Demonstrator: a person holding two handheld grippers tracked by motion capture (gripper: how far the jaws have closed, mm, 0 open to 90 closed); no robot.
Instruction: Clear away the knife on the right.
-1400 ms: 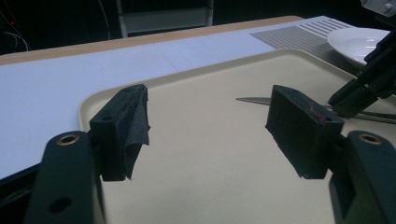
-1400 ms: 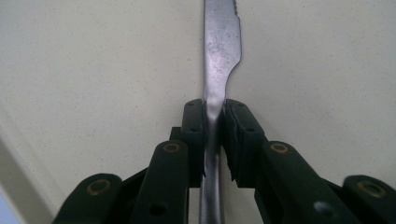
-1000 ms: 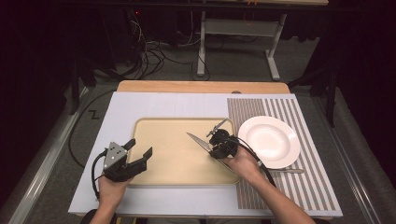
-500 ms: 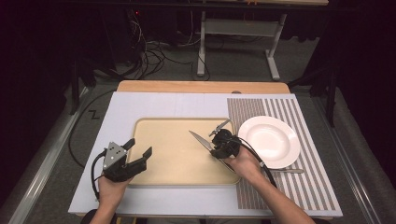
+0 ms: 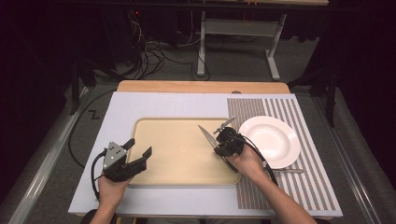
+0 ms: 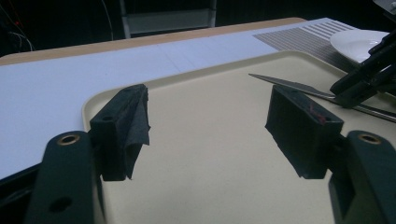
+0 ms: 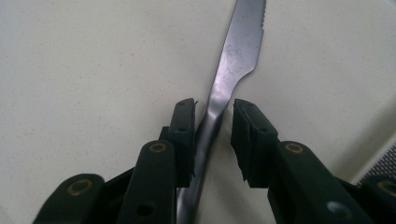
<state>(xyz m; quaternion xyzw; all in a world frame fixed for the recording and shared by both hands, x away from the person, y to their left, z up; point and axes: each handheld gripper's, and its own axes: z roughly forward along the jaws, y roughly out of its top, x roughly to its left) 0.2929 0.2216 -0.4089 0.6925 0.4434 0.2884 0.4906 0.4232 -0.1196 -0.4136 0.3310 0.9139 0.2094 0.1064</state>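
A steel table knife (image 7: pixel 238 51) lies on the beige tray (image 7: pixel 93 70), blade pointing away. My right gripper (image 7: pixel 214 116) straddles its neck. The jaws have just been opening: a gap shows on the right side, and the knife leans by the left pad. In the high view that gripper (image 5: pixel 219 147) is over the tray's right part, with the knife's blade (image 5: pixel 205 135) sticking out to the upper left. My left gripper (image 5: pixel 139 147) hovers at the tray's (image 5: pixel 177 158) left front corner, wide open with nothing between its jaws. From the left gripper (image 6: pixel 210 126), the knife (image 6: pixel 289 86) lies to the right.
A white plate (image 5: pixel 271 140) sits on the striped mat (image 5: pixel 308 186) right of the tray, and a fork (image 5: pixel 285 171) lies in front of the plate. A white board (image 5: pixel 154 105) covers the wooden table. Cables and a stand's legs are on the floor beyond.
The right gripper and the knife's blade have shifted slightly to the right and away. The left gripper has stayed in place.
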